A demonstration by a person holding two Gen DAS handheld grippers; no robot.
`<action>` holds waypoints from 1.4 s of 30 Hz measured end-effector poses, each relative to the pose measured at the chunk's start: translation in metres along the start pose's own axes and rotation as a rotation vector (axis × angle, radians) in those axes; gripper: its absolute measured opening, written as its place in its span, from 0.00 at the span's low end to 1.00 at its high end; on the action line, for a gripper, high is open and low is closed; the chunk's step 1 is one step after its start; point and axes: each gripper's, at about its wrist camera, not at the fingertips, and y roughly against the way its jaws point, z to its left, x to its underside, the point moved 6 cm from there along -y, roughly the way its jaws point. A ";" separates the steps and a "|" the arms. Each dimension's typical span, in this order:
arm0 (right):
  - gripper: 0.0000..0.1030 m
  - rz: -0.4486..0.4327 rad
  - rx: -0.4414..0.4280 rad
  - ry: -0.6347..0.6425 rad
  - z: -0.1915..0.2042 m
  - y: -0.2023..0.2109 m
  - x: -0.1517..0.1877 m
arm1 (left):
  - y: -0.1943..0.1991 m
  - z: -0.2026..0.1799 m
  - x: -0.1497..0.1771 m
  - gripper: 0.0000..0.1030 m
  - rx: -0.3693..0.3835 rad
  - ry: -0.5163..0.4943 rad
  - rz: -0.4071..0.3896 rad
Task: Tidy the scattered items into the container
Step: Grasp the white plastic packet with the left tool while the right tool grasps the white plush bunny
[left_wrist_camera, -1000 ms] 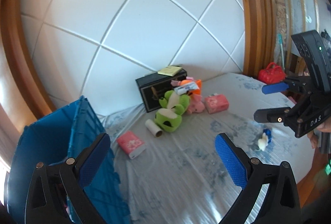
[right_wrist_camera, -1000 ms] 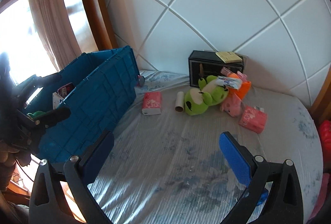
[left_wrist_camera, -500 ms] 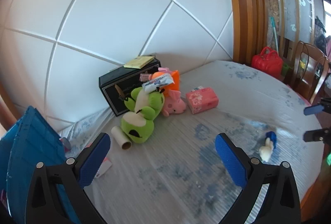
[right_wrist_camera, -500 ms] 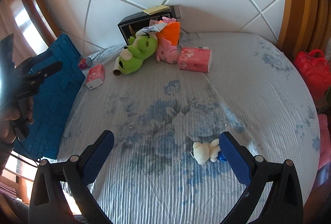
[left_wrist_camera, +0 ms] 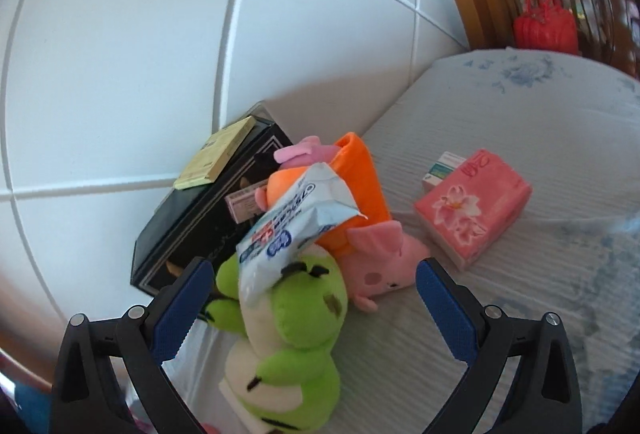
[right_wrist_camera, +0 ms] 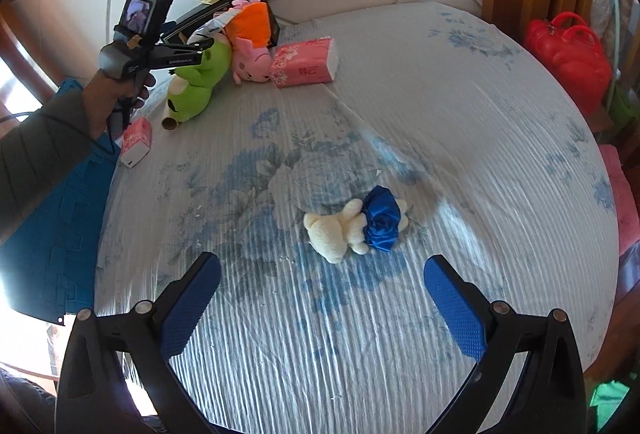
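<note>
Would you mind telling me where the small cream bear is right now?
In the right wrist view, the cream bear lies alone on the bed, just ahead of the open right gripper.

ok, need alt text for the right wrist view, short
An open right hand-held gripper hovers over a blue-floral bedspread, aimed at a small cream plush toy in a blue dress. Further back, the left hand-held gripper reaches a pile with a green frog plush and a pink pig plush.

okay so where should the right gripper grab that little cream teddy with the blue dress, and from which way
Grip the little teddy across its cream body, just beside the blue dress, coming straight down from above. It lies flat on the bed, apart from everything else, and the right gripper is open, wider than the toy.
</note>
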 end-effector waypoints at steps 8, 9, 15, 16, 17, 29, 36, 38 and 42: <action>1.00 0.029 0.050 -0.062 -0.030 0.004 0.024 | -0.062 -0.011 -0.012 0.43 -0.099 -0.111 0.090; 1.00 0.028 0.052 -0.062 -0.031 0.005 0.024 | -0.060 -0.004 -0.014 0.35 -0.115 -0.073 0.086; 1.00 0.014 0.036 -0.035 -0.020 0.000 0.013 | -0.032 0.018 -0.018 0.25 -0.036 0.055 0.053; 1.00 0.009 0.032 -0.026 -0.016 -0.002 0.009 | -0.024 0.021 -0.016 0.25 -0.030 0.065 0.043; 1.00 0.005 0.029 -0.016 -0.012 -0.004 0.006 | -0.015 0.025 -0.015 0.25 -0.024 0.082 0.031; 1.00 0.023 0.052 0.048 -0.002 -0.096 -0.014 | 0.124 0.042 0.034 0.24 0.031 0.240 -0.047; 1.00 0.103 0.105 0.036 -0.010 -0.147 -0.010 | 0.184 0.049 0.076 0.25 0.037 0.302 -0.011; 1.00 0.110 0.129 0.060 -0.012 -0.158 -0.007 | 0.196 0.048 0.084 0.25 0.044 0.322 0.007; 1.00 0.114 0.138 0.065 -0.017 -0.170 -0.005 | 0.217 0.039 0.097 0.25 0.054 0.304 0.030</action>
